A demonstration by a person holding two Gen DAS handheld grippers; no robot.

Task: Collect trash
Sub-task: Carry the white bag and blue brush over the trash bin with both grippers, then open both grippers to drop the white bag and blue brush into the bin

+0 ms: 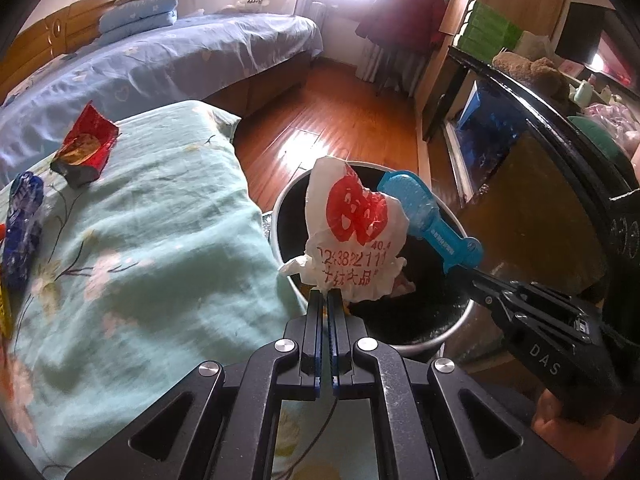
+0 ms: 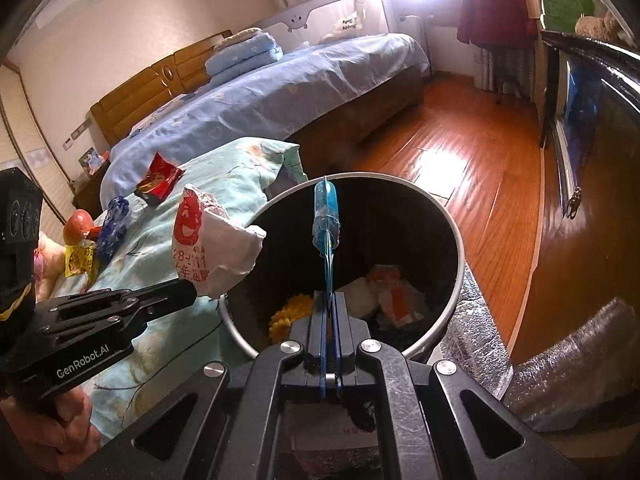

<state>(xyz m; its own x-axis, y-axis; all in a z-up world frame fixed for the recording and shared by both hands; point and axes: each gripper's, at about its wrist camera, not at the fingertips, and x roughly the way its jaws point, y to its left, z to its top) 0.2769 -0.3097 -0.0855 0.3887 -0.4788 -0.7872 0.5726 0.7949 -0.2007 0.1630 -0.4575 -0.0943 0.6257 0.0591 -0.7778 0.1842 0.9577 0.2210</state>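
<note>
My left gripper [image 1: 325, 293] is shut on a crumpled white wrapper with red print [image 1: 352, 236] and holds it over the near rim of the round black trash bin [image 1: 456, 324]. My right gripper [image 2: 329, 297] is shut on a flat blue plastic package [image 2: 326, 216] and holds it upright above the bin [image 2: 456, 240]. Each gripper shows in the other's view: the right [image 1: 470, 268], the left [image 2: 192, 292] with the wrapper [image 2: 216, 244]. Crumpled paper and something yellow lie in the bin.
On the green flowered cloth [image 1: 160, 240] lie a red snack packet [image 1: 86, 148] and a blue wrapper [image 1: 22, 228]; a yellow packet [image 2: 80, 260] shows too. A blue bed [image 1: 160, 60], wood floor [image 1: 340, 120] and dark cabinet [image 1: 520, 200] surround the bin.
</note>
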